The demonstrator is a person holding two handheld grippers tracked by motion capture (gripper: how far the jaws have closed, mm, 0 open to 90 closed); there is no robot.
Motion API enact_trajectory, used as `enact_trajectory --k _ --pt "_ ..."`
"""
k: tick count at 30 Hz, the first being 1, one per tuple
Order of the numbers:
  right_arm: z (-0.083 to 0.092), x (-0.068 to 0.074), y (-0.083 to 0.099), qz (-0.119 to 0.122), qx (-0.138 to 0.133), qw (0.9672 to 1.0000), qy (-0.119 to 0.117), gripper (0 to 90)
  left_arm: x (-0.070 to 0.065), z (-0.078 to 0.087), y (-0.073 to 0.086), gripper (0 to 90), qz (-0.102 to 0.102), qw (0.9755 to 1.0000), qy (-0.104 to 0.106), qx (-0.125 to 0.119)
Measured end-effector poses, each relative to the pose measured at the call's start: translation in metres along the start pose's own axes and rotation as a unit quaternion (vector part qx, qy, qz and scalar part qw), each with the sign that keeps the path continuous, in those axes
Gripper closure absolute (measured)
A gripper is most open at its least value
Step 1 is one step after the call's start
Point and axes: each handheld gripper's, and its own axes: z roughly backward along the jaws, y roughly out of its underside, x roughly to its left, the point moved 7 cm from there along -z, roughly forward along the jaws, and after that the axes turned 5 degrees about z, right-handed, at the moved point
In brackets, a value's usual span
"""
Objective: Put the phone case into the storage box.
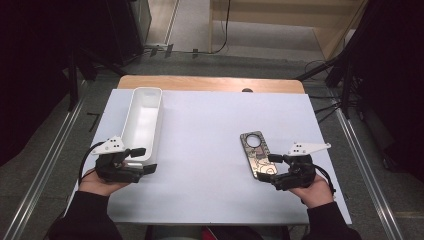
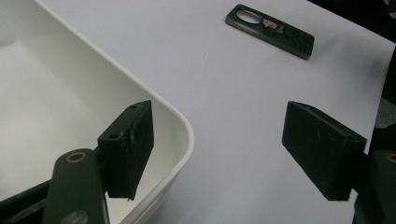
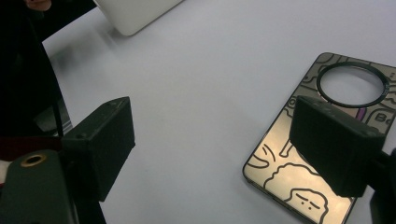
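Right gripper (image 1: 274, 168) spread wide, nothing pinched: one jaw above the near end of the phone case (image 1: 257, 153), the other over bare sheet (image 1: 210, 150) beside it. Not yet straddling the case's edges, as the right gripper view has it (image 3: 212, 144); case (image 3: 322, 140) flat on the sheet, patterned face up, ring cut-out at the far end.

Left gripper (image 1: 141, 160) also spread, holding nothing: one jaw inside the near corner of the bin (image 1: 142, 120), the other outside it over the sheet, rim wall between them but apparently untouched. Same straddle in the left gripper view (image 2: 219, 149), with the bin (image 2: 140, 93) at the left and the case (image 2: 271, 30) well apart, far across the sheet.

Likely trouble from here:
- Closing now probably pinches a corner only, or presses the case down instead of lifting; thin and flat, so easily skidded across the smooth sheet.
- Glossy face could slip between the pads if gripped near the end; tilting and dropping likely on the way to the bin.
- Closing the left jaws off-square may tip or drag the light, empty bin, shifting the drop spot.
- Crossing the sheet brings both grippers close; a knock on the bin rim is possible.
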Motion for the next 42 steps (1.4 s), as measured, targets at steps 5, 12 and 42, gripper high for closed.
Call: enact_trajectory --k 5,12,42 --pt "-0.0002 -0.0001 0.0007 -0.001 0.001 1.0 0.0 13.2 -0.0004 -0.0002 0.0003 24.5 -0.003 1.0 0.0 0.003" --pt "-0.0011 0.0004 0.0006 -0.001 0.002 1.0 0.0 13.2 0.0001 0.0005 0.0005 24.5 -0.002 1.0 0.0 0.002" --pt "-0.0026 -0.003 0.0013 -0.006 0.004 0.9999 0.011 13.2 -0.0008 0.0031 -0.0011 24.5 -0.002 1.0 0.001 0.001"
